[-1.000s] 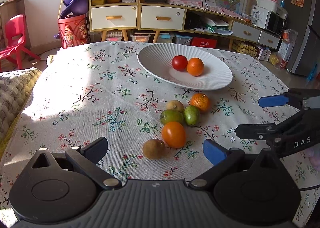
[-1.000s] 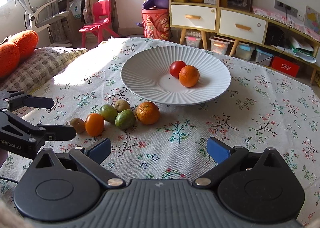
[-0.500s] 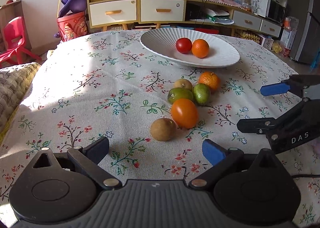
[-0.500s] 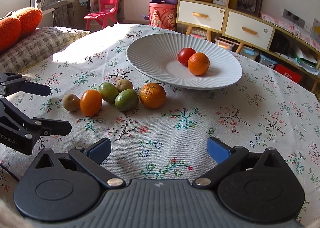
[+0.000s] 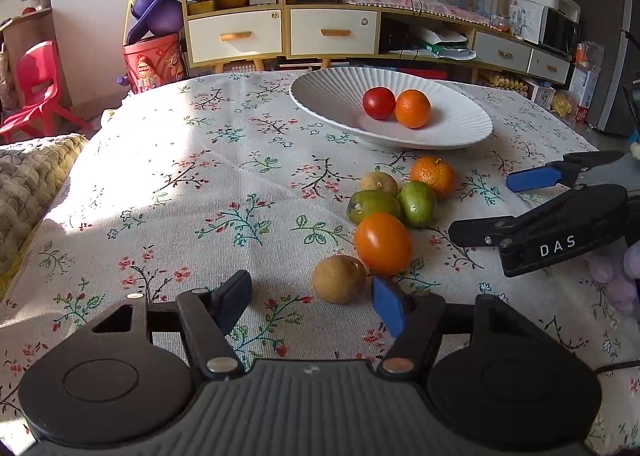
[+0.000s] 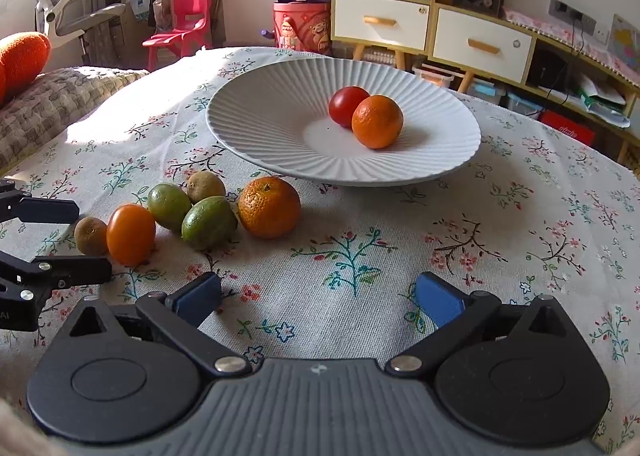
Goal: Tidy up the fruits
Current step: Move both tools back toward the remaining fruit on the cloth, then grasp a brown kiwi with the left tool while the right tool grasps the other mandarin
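A white ribbed plate (image 5: 460, 124) (image 6: 260, 136) holds a red tomato (image 5: 378, 102) (image 6: 346, 106) and an orange (image 5: 413, 108) (image 6: 377, 121). Several fruits lie on the cloth in front of it: a brown kiwi (image 5: 339, 279) (image 6: 90, 235), an orange tomato (image 5: 382, 243) (image 6: 131, 234), two green fruits (image 5: 417, 203) (image 6: 209, 222), another kiwi (image 5: 378, 184) (image 6: 206, 187) and a mandarin (image 5: 432, 176) (image 6: 269, 207). My left gripper (image 5: 310, 304) is open, low over the cloth, with the near kiwi just ahead between its fingers. My right gripper (image 6: 318, 298) is open and empty over bare cloth.
The table has a floral cloth (image 5: 200, 196). A woven cushion (image 5: 24, 176) lies past its left edge. Behind stand a shelf with drawers (image 5: 280, 32), a red bin (image 5: 154, 62) and a red chair (image 5: 34, 84). The right gripper also shows in the left wrist view (image 5: 496, 208).
Both grippers have moved forward and lower towards the fruits. The near kiwi now lies close between my left fingers. No fruit has moved.
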The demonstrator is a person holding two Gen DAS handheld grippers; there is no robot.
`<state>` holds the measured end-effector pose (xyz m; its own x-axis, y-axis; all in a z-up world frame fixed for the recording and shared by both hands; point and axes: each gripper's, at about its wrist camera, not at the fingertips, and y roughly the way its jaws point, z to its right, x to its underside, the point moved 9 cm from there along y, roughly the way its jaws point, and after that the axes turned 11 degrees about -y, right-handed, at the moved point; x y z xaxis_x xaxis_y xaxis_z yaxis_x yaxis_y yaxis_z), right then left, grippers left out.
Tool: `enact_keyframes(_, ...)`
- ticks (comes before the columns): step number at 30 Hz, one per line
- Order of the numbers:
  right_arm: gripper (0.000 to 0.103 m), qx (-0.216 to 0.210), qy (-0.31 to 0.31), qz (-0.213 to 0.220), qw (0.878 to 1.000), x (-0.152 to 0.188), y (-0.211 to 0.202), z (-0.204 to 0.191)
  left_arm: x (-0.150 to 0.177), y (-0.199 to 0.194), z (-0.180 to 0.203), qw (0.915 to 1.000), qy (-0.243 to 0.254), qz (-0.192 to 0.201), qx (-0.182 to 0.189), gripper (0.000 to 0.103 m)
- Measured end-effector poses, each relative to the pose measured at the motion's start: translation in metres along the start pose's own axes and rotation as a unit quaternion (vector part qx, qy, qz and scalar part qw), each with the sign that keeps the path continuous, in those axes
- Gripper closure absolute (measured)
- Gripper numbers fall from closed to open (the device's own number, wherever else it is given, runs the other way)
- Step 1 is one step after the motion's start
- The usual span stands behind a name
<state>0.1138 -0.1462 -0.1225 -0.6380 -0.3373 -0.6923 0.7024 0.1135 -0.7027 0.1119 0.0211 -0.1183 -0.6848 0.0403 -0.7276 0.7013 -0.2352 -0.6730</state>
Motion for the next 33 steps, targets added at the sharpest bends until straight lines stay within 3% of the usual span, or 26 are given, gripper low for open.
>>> enact_keyframes(8,0.004,-0.005,-0.015,0.009,1.000,-0.010,0.004,-0.006,-0.004,0.002,0.002,1.0000,-0.004,-0.005,0.004,0.071)
enact_keyframes(18,0.039,-0.037,-0.029,0.017,0.999,-0.026,0.006,-0.019,-0.005,0.001,0.000,0.9999,-0.011,-0.012,0.000,0.086)
enact_keyframes(26,0.058,-0.048,-0.028,0.021,0.998,-0.029,0.005,-0.023,-0.005,0.001,0.000,0.9999,-0.011,-0.011,-0.002,0.088)
enact_keyframes(28,0.072,-0.046,-0.027,0.022,0.998,-0.030,0.004,-0.020,-0.005,0.001,0.000,0.9999,-0.012,-0.009,0.000,0.087)
enact_keyframes(33,0.072,-0.053,-0.015,0.021,0.998,-0.030,0.003,-0.019,-0.006,0.001,-0.002,0.9998,-0.019,-0.005,0.003,0.084)
